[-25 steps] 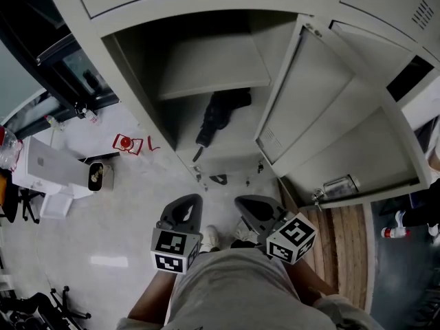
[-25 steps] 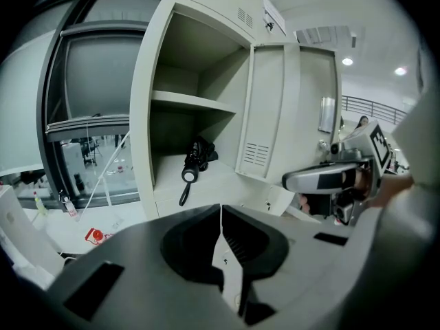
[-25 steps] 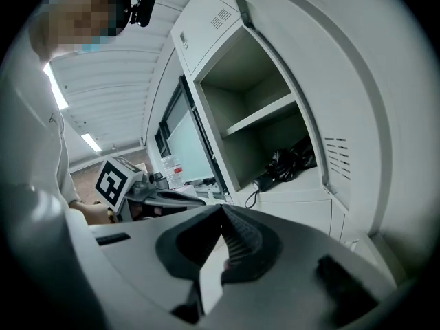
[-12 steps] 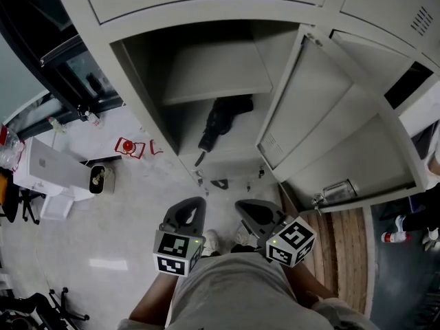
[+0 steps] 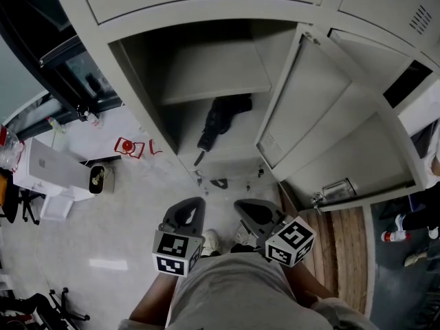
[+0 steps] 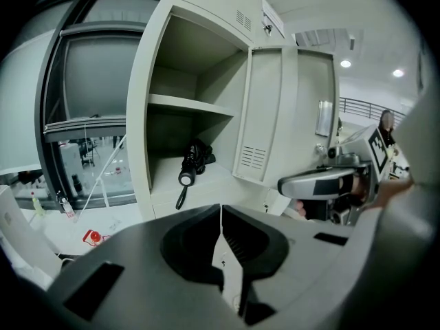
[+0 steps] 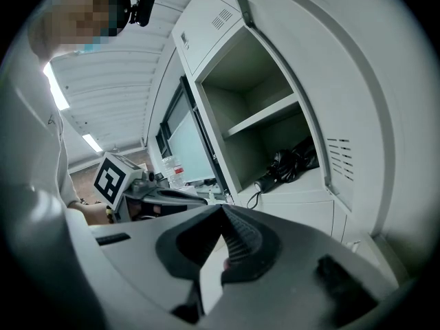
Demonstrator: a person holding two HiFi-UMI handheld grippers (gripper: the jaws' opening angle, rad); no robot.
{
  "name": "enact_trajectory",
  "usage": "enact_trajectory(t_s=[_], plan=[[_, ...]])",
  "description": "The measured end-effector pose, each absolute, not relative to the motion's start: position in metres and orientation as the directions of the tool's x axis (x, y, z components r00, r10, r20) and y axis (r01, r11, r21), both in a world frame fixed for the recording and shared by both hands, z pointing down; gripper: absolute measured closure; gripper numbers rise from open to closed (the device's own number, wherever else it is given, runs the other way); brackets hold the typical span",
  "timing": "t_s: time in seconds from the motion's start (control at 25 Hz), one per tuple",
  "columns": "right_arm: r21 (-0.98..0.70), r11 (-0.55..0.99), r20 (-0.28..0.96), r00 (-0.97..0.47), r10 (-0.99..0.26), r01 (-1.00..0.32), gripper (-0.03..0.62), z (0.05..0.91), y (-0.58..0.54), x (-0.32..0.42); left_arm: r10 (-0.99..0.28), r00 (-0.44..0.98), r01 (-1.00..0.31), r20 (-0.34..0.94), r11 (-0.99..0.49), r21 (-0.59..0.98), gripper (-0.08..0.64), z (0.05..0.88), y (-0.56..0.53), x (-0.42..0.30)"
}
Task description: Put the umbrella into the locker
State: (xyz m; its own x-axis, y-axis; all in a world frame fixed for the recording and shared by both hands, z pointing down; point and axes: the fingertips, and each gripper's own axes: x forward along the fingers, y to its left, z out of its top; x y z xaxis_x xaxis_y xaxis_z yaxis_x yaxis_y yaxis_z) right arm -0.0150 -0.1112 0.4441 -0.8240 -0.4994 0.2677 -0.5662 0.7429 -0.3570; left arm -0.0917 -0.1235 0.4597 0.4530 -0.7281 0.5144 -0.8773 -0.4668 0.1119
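The umbrella (image 5: 218,121) lay inside the locker (image 5: 206,9), below its shelf (image 5: 213,67). The left gripper (image 5: 189,206) and right gripper (image 5: 249,206) were clenched empty, outside the locker. Placement appeared complete; its door (image 5: 309,102) stood open.

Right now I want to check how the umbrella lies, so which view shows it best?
The left gripper view: the umbrella lies handle-first toward it, strap hanging over the front edge. The head view shows it from above, dark below the shelf. The right gripper view shows it obliquely, a dark bundle.

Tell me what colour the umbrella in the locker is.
The umbrella is black, clearest in the head view.
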Motion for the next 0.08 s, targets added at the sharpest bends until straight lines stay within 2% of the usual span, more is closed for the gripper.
enact_trajectory(t_s=[0.08], plan=[[-0.356, 0.745, 0.267, -0.825, -0.498, -0.565, 0.565, 0.4435, -0.1116, -0.0161, -0.731, 0.451, -0.879, 0.512, -0.464, 0.111, 0.538, 0.4583, -0.1245, -0.0931]])
